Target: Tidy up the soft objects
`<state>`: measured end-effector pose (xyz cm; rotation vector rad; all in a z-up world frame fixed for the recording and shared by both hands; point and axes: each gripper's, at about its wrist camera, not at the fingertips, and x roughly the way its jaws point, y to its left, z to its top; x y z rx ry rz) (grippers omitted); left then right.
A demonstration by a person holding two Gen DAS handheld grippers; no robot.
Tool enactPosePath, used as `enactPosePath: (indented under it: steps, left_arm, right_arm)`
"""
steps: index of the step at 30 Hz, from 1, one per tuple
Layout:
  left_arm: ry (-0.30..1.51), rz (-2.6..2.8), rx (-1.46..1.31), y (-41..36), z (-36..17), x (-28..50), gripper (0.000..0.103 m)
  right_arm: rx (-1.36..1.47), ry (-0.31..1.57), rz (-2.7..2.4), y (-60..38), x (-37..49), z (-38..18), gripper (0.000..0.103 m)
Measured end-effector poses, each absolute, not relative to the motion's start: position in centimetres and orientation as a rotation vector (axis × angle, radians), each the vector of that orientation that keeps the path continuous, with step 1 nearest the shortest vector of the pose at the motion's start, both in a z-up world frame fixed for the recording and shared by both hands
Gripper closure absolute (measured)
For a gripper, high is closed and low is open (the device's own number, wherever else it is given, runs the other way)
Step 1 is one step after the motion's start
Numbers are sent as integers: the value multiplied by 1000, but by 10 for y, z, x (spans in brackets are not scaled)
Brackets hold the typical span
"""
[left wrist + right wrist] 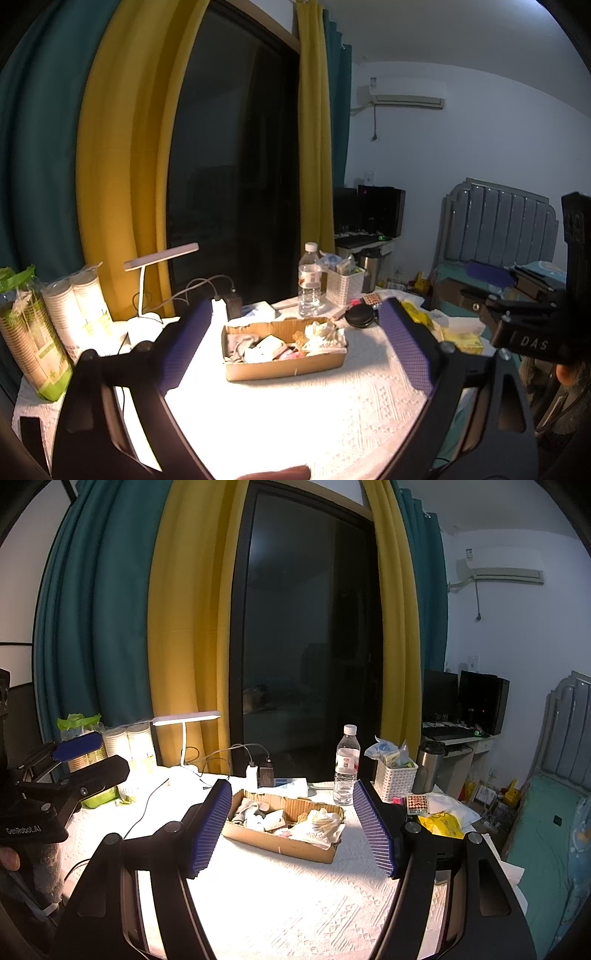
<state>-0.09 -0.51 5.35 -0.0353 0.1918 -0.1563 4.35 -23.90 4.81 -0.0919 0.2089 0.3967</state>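
Note:
A shallow cardboard box sits on the white-clothed table, filled with several soft items: a grey sock, small folded pieces and a cream crumpled cloth. My left gripper is open and empty, its blue pads either side of the box, short of it. In the right wrist view the box holds the same items, with the cream cloth at its right end. My right gripper is open and empty, held back from the box.
A water bottle, white basket, desk lamp, charger with cables and black round case stand behind the box. Stacked paper cups are at left. A yellow bag lies at right. A bed stands beyond.

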Motion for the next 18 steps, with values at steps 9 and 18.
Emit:
enactPosePath:
  steps: [9, 18]
  left_arm:
    - [194, -157, -32, -8, 54, 0, 9]
    - [198, -142, 30, -16, 46, 26, 9]
  right_arm:
    - [-90, 212, 395, -240, 45, 48, 32]
    - [-100, 237, 384, -242, 58, 43, 32]
